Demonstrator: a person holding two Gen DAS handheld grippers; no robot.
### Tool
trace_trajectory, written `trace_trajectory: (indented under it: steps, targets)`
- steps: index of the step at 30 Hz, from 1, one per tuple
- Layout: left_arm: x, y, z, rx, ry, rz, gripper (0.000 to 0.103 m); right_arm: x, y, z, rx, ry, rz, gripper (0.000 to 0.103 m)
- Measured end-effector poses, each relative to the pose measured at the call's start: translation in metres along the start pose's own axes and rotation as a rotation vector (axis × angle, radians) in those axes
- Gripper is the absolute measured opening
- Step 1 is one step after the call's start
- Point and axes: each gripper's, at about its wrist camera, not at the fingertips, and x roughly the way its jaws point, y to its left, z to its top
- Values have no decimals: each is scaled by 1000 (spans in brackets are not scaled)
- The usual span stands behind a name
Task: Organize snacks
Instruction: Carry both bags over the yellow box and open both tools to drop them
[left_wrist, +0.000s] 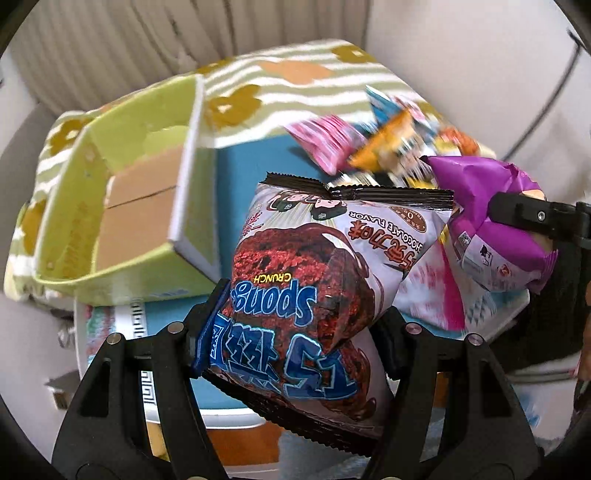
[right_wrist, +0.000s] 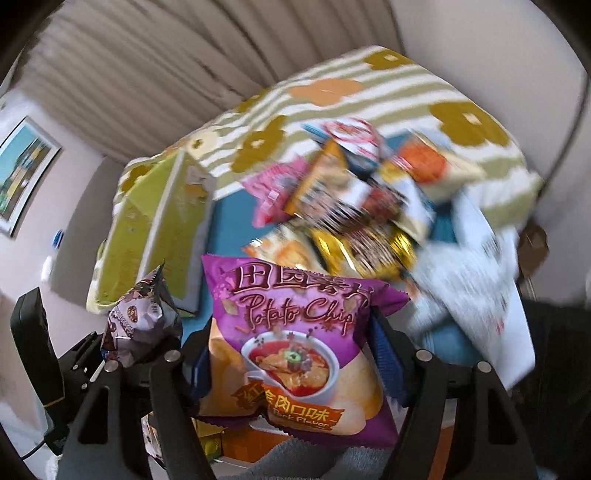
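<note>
My left gripper (left_wrist: 303, 310) is shut on a chocolate sponge crunch bag (left_wrist: 332, 258), which it holds in the air above the blue mat (left_wrist: 251, 162). My right gripper (right_wrist: 291, 332) is shut on a purple potato chips bag (right_wrist: 295, 369), its pads pressing both sides. In the left wrist view the purple bag (left_wrist: 491, 236) hangs to the right with a black finger (left_wrist: 524, 212) on it. The right wrist view shows the sponge bag (right_wrist: 140, 317) at the lower left. A pile of several snack packets (right_wrist: 362, 192) lies on the table behind.
An open green cardboard box (left_wrist: 122, 206) stands at the left on the flowered striped tablecloth (left_wrist: 295, 85); it also shows as the green box (right_wrist: 155, 229) left of centre. White printed paper (right_wrist: 472, 280) lies at the right. A curtain hangs behind the table.
</note>
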Motion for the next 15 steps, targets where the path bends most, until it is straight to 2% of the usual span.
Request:
trace_trajectory:
  steps: [6, 11, 15]
  targets:
    - [-18, 44, 35, -83, -71, 59, 64, 9, 47, 46, -174, -42, 34, 69]
    - [-22, 89, 67, -112, -117, 104, 64, 20, 108, 77, -392, -153, 44, 69]
    - [-14, 135, 93, -128, -129, 108, 64, 41, 154, 104, -450, -144, 28, 69]
